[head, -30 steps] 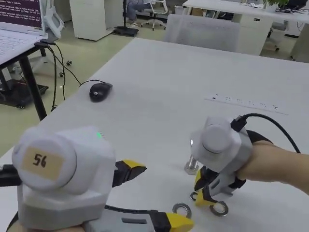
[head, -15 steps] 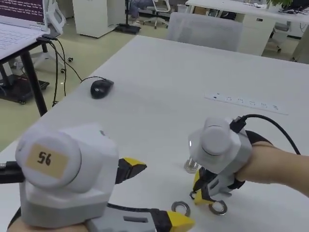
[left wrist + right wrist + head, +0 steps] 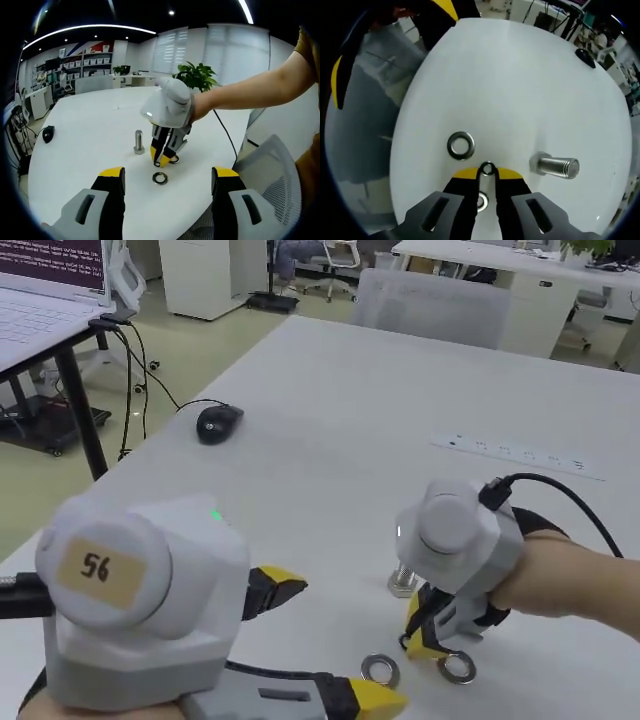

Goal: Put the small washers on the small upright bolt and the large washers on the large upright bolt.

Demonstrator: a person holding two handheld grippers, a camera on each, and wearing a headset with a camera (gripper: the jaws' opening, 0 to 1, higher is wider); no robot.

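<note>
One upright bolt (image 3: pixel 403 582) stands on the white table (image 3: pixel 330 420); it also appears as the bolt (image 3: pixel 555 166) and the bolt (image 3: pixel 138 141) in the gripper views. My right gripper (image 3: pixel 425 645) points down just in front of it. In its own view the right gripper (image 3: pixel 488 172) is shut on a small washer (image 3: pixel 488 168), held on edge at the tips. A large washer (image 3: pixel 460 145) lies flat nearby, and another washer (image 3: pixel 458 668) lies partly under the jaws. My left gripper (image 3: pixel 325 640) hangs open at the near edge, facing a washer (image 3: pixel 160 178).
A black mouse (image 3: pixel 218 423) lies far left on the table and a white power strip (image 3: pixel 520 453) lies at the back right. A grey chair (image 3: pixel 430 305) stands behind the table. A laptop (image 3: pixel 40 290) sits on a side desk at the left.
The head camera has shifted a little. Both grippers, the bolt and the washers stand as they did.
</note>
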